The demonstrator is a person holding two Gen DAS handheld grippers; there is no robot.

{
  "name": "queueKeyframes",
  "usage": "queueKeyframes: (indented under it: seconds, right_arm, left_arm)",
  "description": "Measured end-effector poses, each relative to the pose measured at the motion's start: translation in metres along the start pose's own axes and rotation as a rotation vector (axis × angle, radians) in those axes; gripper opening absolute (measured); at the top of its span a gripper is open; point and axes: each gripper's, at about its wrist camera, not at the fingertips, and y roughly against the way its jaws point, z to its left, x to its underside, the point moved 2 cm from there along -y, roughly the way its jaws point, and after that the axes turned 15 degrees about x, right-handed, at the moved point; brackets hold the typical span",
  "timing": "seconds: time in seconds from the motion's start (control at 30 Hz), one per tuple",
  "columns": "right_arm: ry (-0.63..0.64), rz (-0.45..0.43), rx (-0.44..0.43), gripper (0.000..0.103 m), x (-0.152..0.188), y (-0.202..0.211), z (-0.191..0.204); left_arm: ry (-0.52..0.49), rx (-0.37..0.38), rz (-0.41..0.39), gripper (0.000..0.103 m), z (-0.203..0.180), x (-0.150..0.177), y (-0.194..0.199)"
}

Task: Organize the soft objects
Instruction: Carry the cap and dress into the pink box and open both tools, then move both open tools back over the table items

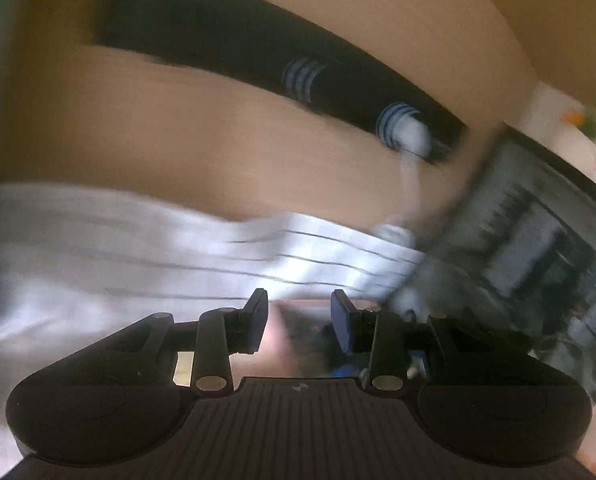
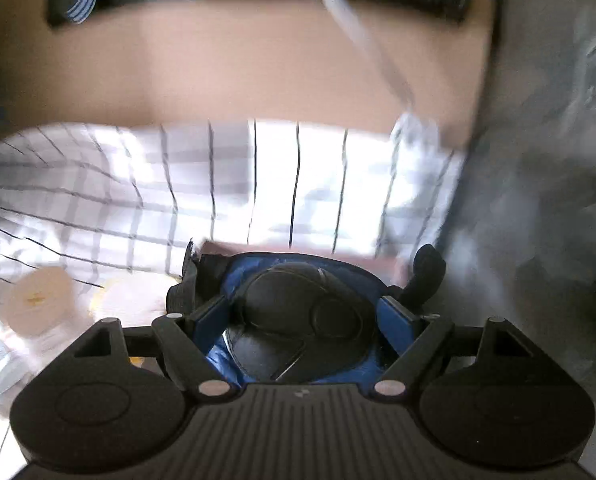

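Both views are smeared by motion blur; fine detail is unreliable.

Left wrist view: the left gripper (image 1: 300, 320) has its 2 black fingers with blue pads (image 1: 344, 322) set a moderate gap apart, nothing between them. Beyond the tips lies a white cloth with thin dark check lines (image 1: 138, 248), spread over a tan wooden tabletop (image 1: 178, 136). Across the far side of the table runs a long black tray (image 1: 226, 40) holding rolled dark socks with pale blue stripes (image 1: 304, 78); 2 rolls are plain here, the right one next to a pale object I cannot identify. At right, a dark grey patterned fabric item (image 1: 538, 240) overlaps the cloth's right edge.

Right wrist view: the right gripper (image 2: 306, 312) has its blue-padded fingers closed onto a black and blue padded soft object (image 2: 298, 316), which fills the gap between the fingers and sits close to the camera. A black strap or tab (image 2: 426, 276) sticks up at its right side. The checked cloth lies just beyond it, with the tabletop and the sock tray farther up. A pale, round, beige thing (image 2: 38, 300) sits at lower left on the cloth; its identity is unclear. A large grey blurred fabric mass fills the right side.
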Motion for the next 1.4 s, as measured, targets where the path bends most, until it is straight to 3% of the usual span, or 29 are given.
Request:
queueKeyframes:
  seconds: [0.07,0.17,0.23,0.4,0.53,0.77,0.87,0.97,1.07,1.4]
  right_arm:
    - [-0.003,0.107,-0.003,0.080,-0.001,-0.033,0.009]
    - [0.081,0.090,0.043,0.080,-0.005,-0.042,0.030]
    - [0.101,0.094,0.040,0.081,-0.005,-0.043,0.038]
    - [0.192,0.085,0.106,0.090,0.004,-0.035,0.051]
    - [0.214,0.083,0.068,0.092,0.007,-0.015,0.050]
    - [0.153,-0.036,0.034,0.097,-0.002,0.040,0.025]
    - [0.121,-0.072,0.021,0.097,-0.001,0.063,0.016]
    - [0.112,-0.115,-0.033,0.097,0.005,0.088,0.011]
    - [0.132,-0.143,-0.107,0.097,0.015,0.110,0.015]
    - [0.288,-0.108,-0.409,0.097,0.038,0.140,0.099]
  left_arm:
    - [0.030,-0.114,-0.028,0.038,0.023,0.015,0.037]
    - [0.070,-0.301,0.021,0.038,0.057,0.047,0.073]
    - [0.121,-0.373,0.068,0.038,0.077,0.071,0.084]
    - [0.206,-0.347,0.163,0.038,0.100,0.119,0.069]
    - [0.183,-0.336,0.198,0.038,0.099,0.131,0.048]
    - [-0.090,-0.325,0.270,0.039,0.077,0.138,0.001]
    - [-0.236,-0.376,0.330,0.039,0.073,0.147,-0.024]
    - [-0.300,-0.421,0.369,0.041,0.075,0.158,-0.033]
    - [-0.326,-0.433,0.356,0.043,0.077,0.165,-0.025]
    - [-0.195,-0.573,0.300,0.041,0.103,0.177,0.046]
